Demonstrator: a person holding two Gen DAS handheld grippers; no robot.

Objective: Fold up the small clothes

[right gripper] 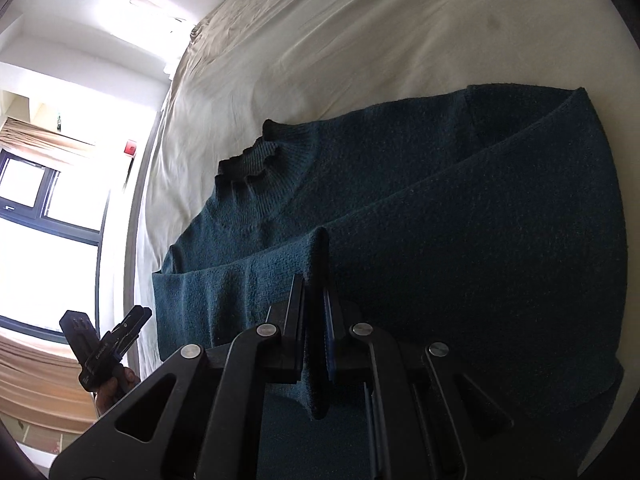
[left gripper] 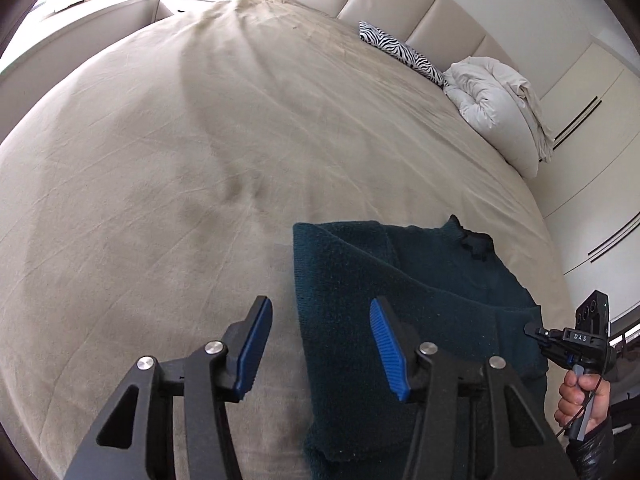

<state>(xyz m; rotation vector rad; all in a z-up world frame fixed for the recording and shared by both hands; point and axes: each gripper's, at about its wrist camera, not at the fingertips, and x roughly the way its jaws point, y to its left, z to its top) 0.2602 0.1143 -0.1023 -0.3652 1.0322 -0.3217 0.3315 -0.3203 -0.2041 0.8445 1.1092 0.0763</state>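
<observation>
A dark teal knit sweater [left gripper: 400, 304] lies on the beige bed sheet [left gripper: 168, 168], partly folded, its collar toward the headboard. My left gripper [left gripper: 320, 316] is open and empty, hovering over the sweater's left edge. In the right wrist view the sweater [right gripper: 460, 216] fills the middle, collar [right gripper: 252, 160] to the left. My right gripper [right gripper: 316, 284] is shut on a raised fold of the sweater's fabric. The right gripper also shows in the left wrist view [left gripper: 534, 332], at the sweater's right edge.
A zebra-print pillow [left gripper: 400, 50] and a bunched white duvet [left gripper: 496, 108] lie near the padded headboard [left gripper: 420, 8]. White wardrobe doors [left gripper: 592, 128] stand to the right. A window [right gripper: 40, 208] is beyond the bed's far side.
</observation>
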